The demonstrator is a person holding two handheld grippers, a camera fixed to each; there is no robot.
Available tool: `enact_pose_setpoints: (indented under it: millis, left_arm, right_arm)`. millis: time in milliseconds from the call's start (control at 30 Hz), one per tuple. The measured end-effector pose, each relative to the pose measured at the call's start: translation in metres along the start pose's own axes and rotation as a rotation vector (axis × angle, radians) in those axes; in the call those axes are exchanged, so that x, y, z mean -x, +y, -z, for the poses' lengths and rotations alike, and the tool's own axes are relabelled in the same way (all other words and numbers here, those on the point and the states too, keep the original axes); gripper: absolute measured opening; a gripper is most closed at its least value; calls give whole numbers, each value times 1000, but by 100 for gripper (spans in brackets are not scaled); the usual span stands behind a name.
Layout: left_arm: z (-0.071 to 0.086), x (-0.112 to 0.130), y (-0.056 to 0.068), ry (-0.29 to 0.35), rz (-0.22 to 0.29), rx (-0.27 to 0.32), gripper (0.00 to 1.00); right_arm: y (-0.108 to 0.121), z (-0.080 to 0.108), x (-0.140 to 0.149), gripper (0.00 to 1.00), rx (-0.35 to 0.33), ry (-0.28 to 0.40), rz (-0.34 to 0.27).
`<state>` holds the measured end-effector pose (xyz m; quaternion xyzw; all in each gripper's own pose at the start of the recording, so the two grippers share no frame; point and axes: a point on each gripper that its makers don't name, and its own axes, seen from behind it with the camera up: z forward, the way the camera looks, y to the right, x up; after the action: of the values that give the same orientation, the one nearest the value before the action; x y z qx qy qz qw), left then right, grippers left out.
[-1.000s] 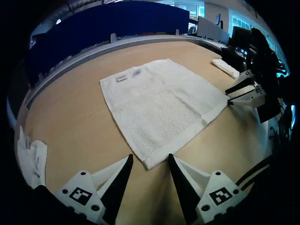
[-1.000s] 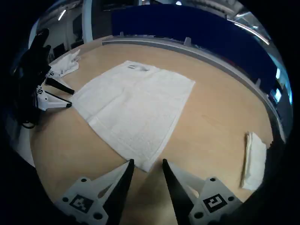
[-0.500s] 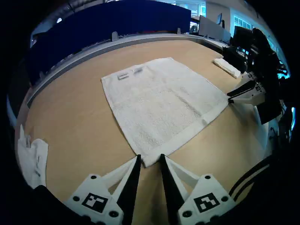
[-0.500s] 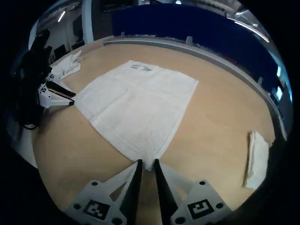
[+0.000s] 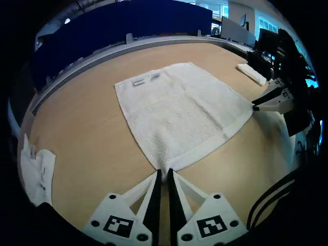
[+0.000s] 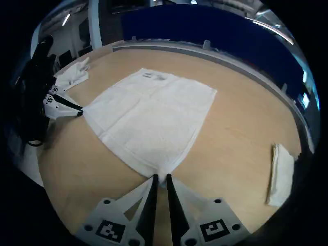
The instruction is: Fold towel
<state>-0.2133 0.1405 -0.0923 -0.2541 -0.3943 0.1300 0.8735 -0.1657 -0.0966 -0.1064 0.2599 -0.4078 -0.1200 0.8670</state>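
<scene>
- Left gripper (image 5: 164,174): I read it as closed on cloth. Its two black fingers stand almost together, with only a thin slit between them, and the near corner of the towel (image 5: 180,110) is pinched in that slit.
- Right gripper (image 6: 161,179): same condition. Its fingers are drawn in on another corner of the towel, and the white cloth narrows to a point right at the tips.
- Towel position: it is white and lies spread flat on the wooden table (image 5: 90,123), reaching forward and away from the fingertips of each gripper.
- Hemmed edge: in the left gripper view, the thick hem runs from the left gripper's tips, ahead and to the right, straight to the right gripper's tips.
- Cross-check, right gripper view: the left gripper sits ahead and to the left, with its tips touching the towel's left-hand corner.
- Tags (image 5: 145,78): two small tags lie on the towel's far edge, the side farthest from both grippers.
- Folded cloth (image 6: 281,174): this lies on the table to the right of the right gripper, well apart from the towel.
- Crumpled cloth (image 5: 37,176): this lies to the left of the left gripper, near the table edge.
- Blue partition (image 5: 115,24): this stands along the table's far side, beyond the towel.
</scene>
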Motion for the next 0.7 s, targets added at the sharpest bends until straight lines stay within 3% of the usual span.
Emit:
enact_pose_setpoints:
  millis: [300,700]
  left_arm:
    - [15,-14,0,18,29,4,11]
    - [51,-37,3,33,61,10,11]
  right_arm:
    - [4,14,-20,16,10,29,9]
    - [5,48,-53,16,26,79,4]
